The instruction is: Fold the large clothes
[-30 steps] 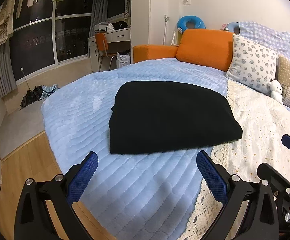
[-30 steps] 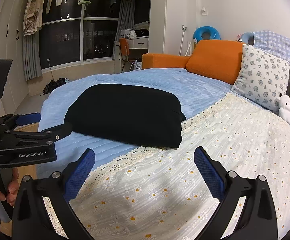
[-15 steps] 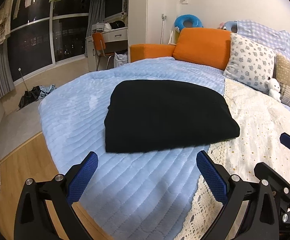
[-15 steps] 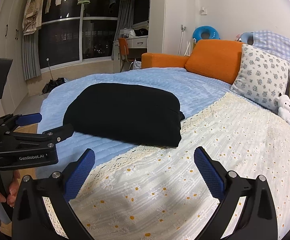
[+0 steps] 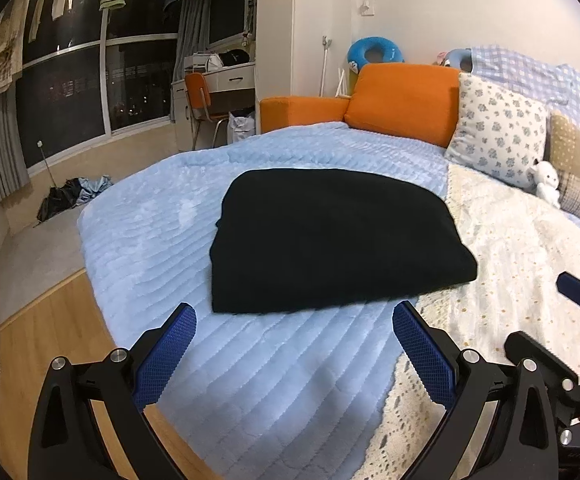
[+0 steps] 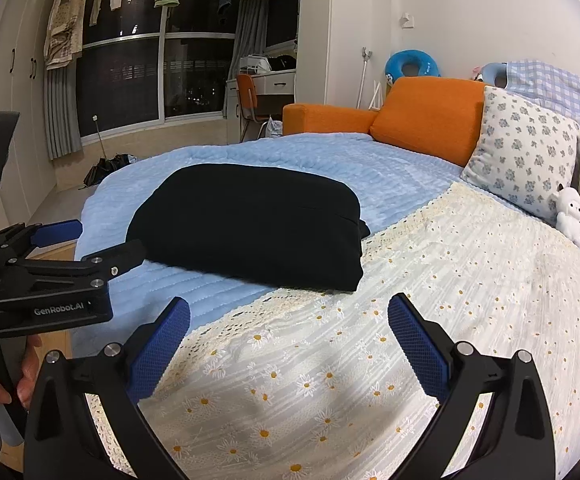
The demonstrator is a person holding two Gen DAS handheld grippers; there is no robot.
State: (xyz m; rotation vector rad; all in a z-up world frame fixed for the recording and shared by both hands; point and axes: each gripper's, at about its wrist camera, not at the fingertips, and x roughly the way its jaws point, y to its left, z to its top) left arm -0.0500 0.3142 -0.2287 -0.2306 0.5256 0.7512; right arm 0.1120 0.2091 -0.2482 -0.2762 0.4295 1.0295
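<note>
A black garment (image 5: 329, 236) lies folded into a flat rectangle on the light blue blanket (image 5: 142, 236) of the bed; it also shows in the right wrist view (image 6: 250, 228). My left gripper (image 5: 293, 344) is open and empty, held back from the garment's near edge. My right gripper (image 6: 290, 336) is open and empty over the daisy-print cream cover (image 6: 429, 280), to the right of the garment. The left gripper's body shows at the left of the right wrist view (image 6: 50, 272).
Orange cushions (image 5: 401, 100) and a floral pillow (image 5: 497, 132) line the head of the bed, with a small white plush toy (image 5: 545, 184). Wooden floor (image 5: 50, 328) lies to the left. A desk and orange chair (image 5: 200, 96) stand by the window.
Both grippers have drifted slightly; the views shift a little. The garment has not moved and both grippers stay open.
</note>
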